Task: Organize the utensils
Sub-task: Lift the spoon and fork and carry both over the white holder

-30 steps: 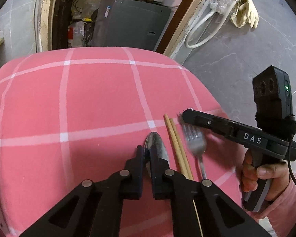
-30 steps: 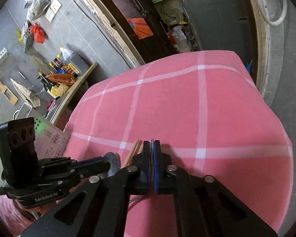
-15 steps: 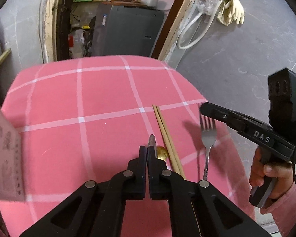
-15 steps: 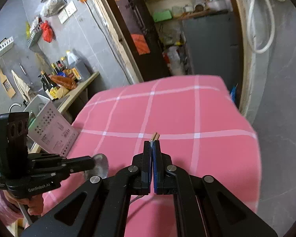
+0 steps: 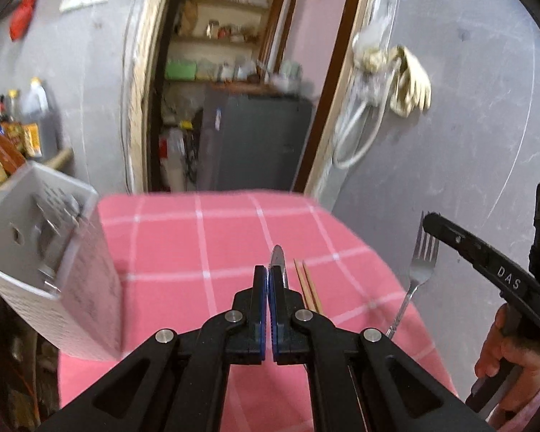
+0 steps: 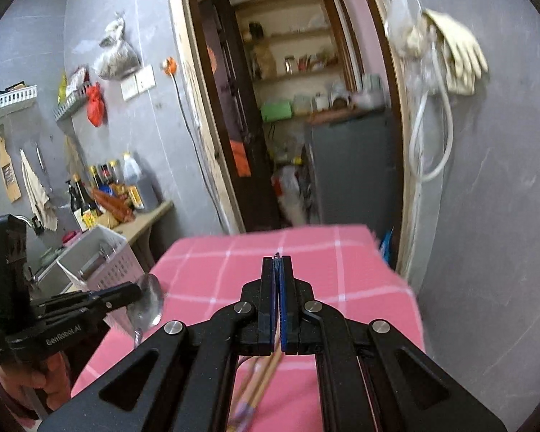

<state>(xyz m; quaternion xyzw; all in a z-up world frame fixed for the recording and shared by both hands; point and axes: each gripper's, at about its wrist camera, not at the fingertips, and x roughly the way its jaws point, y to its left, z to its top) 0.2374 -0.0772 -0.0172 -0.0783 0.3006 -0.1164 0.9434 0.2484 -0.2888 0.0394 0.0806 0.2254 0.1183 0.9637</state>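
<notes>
My left gripper [image 5: 269,275] is shut on a metal spoon [image 5: 278,256], held up above the pink checked table [image 5: 198,237]; the spoon's bowl shows in the right wrist view [image 6: 148,300]. My right gripper [image 6: 278,264] is shut on a metal fork [image 5: 423,262], lifted to the right of the table; in its own view only the fork's thin edge shows between the pads. A pair of wooden chopsticks [image 5: 307,284] lies on the cloth below, also in the right wrist view [image 6: 264,378]. A white perforated utensil basket [image 5: 50,252] stands at the left.
The basket [image 6: 100,259] holds some metal utensils. A doorway with a grey cabinet [image 5: 252,144] lies beyond the table's far edge. A counter with bottles [image 6: 104,187] is at the far left. Gloves and a hose [image 5: 396,82] hang on the right wall.
Both grippers have risen with their utensils, the spoon and fork lifted off the cloth. The views tilted up, and the basket has come into the left wrist view.
</notes>
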